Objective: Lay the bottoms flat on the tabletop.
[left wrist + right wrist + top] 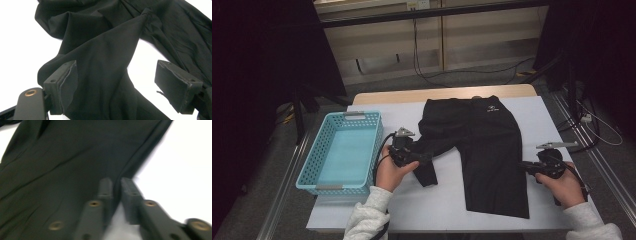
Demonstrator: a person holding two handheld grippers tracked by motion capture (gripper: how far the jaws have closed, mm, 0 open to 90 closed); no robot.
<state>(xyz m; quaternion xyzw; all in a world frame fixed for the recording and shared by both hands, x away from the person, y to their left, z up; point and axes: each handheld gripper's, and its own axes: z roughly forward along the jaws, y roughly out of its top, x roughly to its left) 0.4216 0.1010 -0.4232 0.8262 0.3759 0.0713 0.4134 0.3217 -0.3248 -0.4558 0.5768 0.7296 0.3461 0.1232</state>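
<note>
Black shorts (484, 150) lie flat on the white table (422, 210), waistband with a small white logo at the far end. Their left leg is bunched and pulled toward my left gripper (424, 159). In the left gripper view that gripper (125, 85) stands wide open, and a fold of the shorts (105, 50) drapes between the jaws and rests against the left one. My right gripper (526, 167) sits at the outer edge of the right leg. In the right gripper view it (116, 185) is shut, with the hem edge of the shorts (62, 157) running in between its tips.
A light blue plastic basket (314, 150) stands on the table's left side, close beside my left hand. Bare white table shows in front of the shorts and to their right. Cables trail across the floor beyond the table.
</note>
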